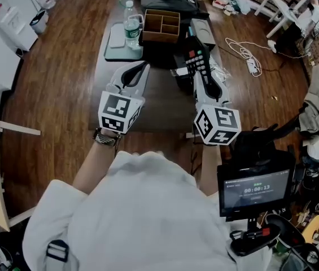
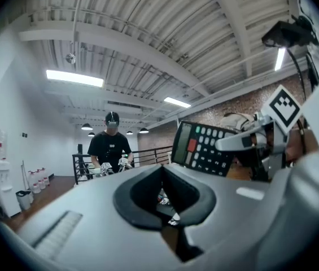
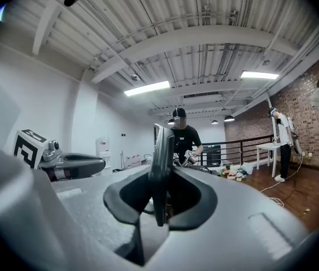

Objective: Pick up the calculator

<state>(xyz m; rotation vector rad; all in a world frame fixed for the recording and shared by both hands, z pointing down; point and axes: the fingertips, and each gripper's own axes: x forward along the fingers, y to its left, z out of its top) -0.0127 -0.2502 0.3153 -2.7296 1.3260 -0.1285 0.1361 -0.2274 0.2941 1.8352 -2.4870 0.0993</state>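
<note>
The calculator (image 1: 195,60) is black with a red key and stands on edge above the dark table (image 1: 159,103), lifted off it. My right gripper (image 1: 202,79) is shut on its lower end. In the right gripper view the calculator (image 3: 160,162) shows edge-on, pinched between the two jaws of that gripper (image 3: 162,176). My left gripper (image 1: 137,69) hovers to the left of it, apart from it, shut with nothing in it. The left gripper view looks past the closed tips of the left gripper (image 2: 162,173) to the calculator's keypad (image 2: 204,148), held by the right gripper (image 2: 248,141).
On the table's far end stand a water bottle (image 1: 131,30), a light tray (image 1: 117,37) and a wooden compartment box (image 1: 161,26). A white cable (image 1: 245,51) lies on the floor to the right. A screen (image 1: 255,188) sits at my right. A person (image 2: 111,145) stands ahead.
</note>
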